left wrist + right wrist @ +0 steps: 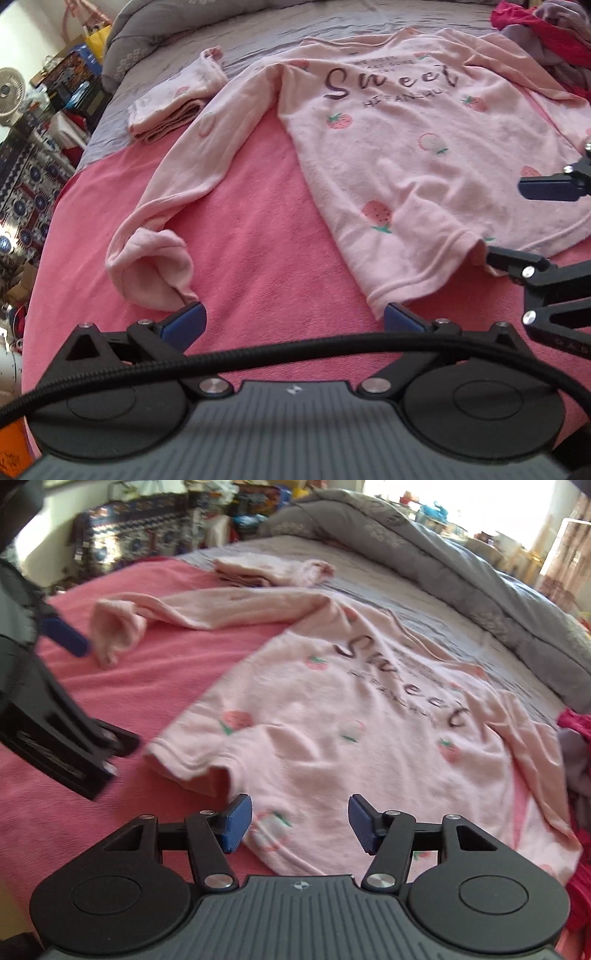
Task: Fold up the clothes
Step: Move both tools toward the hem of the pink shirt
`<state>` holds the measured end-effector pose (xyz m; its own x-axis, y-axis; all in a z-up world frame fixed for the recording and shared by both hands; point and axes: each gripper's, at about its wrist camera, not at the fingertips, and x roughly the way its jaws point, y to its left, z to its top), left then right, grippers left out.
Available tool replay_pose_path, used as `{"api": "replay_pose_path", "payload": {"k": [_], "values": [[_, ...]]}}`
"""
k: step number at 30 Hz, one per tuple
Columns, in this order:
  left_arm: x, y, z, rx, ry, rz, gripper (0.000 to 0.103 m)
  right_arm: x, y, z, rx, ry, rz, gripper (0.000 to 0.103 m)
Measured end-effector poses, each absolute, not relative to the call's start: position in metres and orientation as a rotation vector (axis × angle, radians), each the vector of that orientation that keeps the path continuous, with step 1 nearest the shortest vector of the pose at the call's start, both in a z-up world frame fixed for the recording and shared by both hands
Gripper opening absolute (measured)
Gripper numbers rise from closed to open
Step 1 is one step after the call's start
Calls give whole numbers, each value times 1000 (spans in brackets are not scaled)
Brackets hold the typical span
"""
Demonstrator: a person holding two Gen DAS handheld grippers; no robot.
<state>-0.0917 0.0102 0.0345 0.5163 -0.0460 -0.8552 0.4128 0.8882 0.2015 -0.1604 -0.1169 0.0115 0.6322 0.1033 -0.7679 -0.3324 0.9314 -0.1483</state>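
With the pink strawberry sweatshirt spread face-up on the pink blanket, both the left gripper and right gripper hover wide open and empty at its hem, so each should pinch a hem corner squarely.

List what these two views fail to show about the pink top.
- Pink top: its far sleeve leaves the left wrist view at the right edge.
- Small print above "Sweet": blurred, right wrist view.
- Near hem: partly hidden behind the right gripper.
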Motion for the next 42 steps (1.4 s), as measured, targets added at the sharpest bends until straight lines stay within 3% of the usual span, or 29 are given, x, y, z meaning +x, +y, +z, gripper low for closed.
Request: {"api": "replay_pose_path", "payload": {"k": [5,9,12,23,32,37,42], "values": [[-99,4,33,441,991,-330,103,-167,-111,8,-343,855,342,57],[-95,6,33,442,1008,-309,103,-149,-118,8,-257,878,324,34],[-92,4,33,441,1001,-311,103,-132,-136,12,-107,905,292,27],[-59,-7,35,357,983,-262,103,-91,-172,17,147,941,217,27],[-33,-3,14,372,986,-74,102,-124,-183,15,174,997,203,36],[-33,4,1,273,1037,-49,94,-162,-197,22,149,999,106,36],[-42,-10,4,273,1004,-27,77,-173,-197,23,52,956,33,36]]}}
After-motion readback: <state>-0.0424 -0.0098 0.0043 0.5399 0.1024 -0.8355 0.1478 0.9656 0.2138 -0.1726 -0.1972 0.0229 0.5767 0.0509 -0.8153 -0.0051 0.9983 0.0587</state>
